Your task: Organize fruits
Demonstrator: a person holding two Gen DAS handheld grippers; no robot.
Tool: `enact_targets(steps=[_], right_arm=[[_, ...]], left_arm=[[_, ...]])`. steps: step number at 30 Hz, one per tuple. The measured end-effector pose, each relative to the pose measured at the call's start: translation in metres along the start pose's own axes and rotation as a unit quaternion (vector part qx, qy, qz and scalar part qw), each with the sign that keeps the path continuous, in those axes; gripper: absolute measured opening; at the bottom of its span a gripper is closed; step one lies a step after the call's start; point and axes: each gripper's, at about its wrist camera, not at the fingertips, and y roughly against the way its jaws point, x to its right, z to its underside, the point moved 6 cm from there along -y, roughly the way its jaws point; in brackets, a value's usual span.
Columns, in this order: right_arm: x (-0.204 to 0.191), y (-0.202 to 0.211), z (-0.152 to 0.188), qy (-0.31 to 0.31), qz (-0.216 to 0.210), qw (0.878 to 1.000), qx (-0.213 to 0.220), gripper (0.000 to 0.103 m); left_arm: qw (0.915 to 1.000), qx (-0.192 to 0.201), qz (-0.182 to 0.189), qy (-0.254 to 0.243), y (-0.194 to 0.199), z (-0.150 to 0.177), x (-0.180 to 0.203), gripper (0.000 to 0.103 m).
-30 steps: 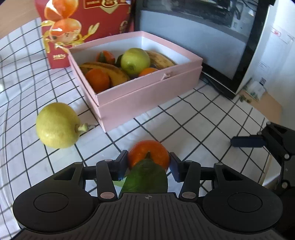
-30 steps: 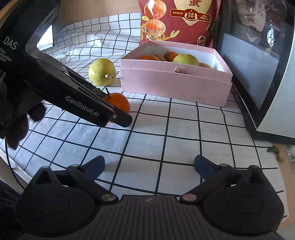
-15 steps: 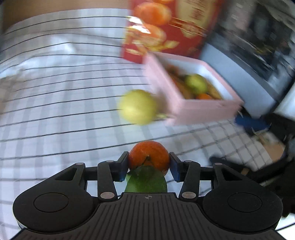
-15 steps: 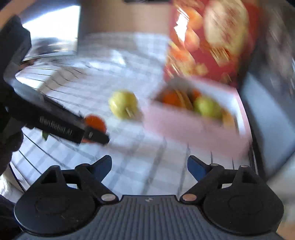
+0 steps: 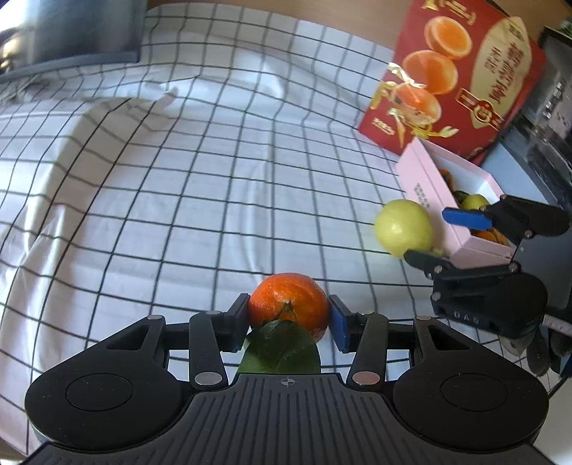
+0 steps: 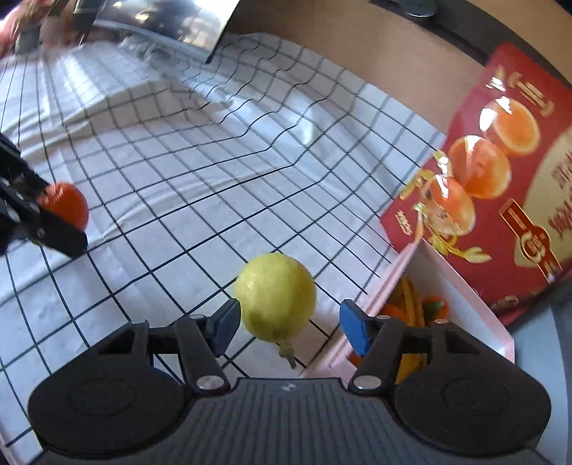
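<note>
My left gripper [image 5: 289,318] is shut on an orange tangerine [image 5: 288,302] with a green leaf, held over the checked cloth. It also shows at the left of the right wrist view [image 6: 66,204]. My right gripper [image 6: 286,325] is open, its fingers on either side of a yellow-green pear-like fruit [image 6: 275,295] that lies on the cloth beside the pink box [image 6: 464,304]. In the left wrist view the same fruit [image 5: 402,225] and right gripper [image 5: 443,236] are at the right. The pink box [image 5: 429,182] holds bananas, oranges and a green fruit.
A red orange-printed carton [image 5: 454,71] stands behind the pink box, also in the right wrist view [image 6: 500,171]. A dark monitor [image 5: 536,153] is at the far right. A shiny metal object [image 5: 68,32] sits at the cloth's far left.
Both grippers swung left. My left gripper carried the tangerine away from the box. My right gripper moved in around the yellow-green fruit, which now lies between its open fingers.
</note>
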Motion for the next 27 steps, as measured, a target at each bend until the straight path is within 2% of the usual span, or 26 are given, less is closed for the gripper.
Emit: enact_targets(steps=[3, 5, 17, 27], right_arm=[[-0.013, -0.006, -0.001, 0.037, 0.006, 0.999, -0.006, 0.059], [-0.018, -0.011, -0.003, 0.064, 0.031, 0.997, -0.006, 0.049], [-0.015, -0.038, -0.058, 0.053, 0.017, 0.998, 0.016, 0.045], [-0.016, -0.05, -0.069, 0.055, 0.013, 0.998, 0.02, 0.045]], left_arm=[[1.0, -0.001, -0.003, 0.008, -0.001, -0.001, -0.009, 0.051], [0.9999, 0.0, -0.004, 0.012, -0.002, -0.003, -0.015, 0.051], [0.9993, -0.007, -0.009, 0.035, 0.0, -0.005, -0.045, 0.051], [0.9985, -0.017, -0.011, 0.051, -0.002, -0.002, -0.058, 0.051]])
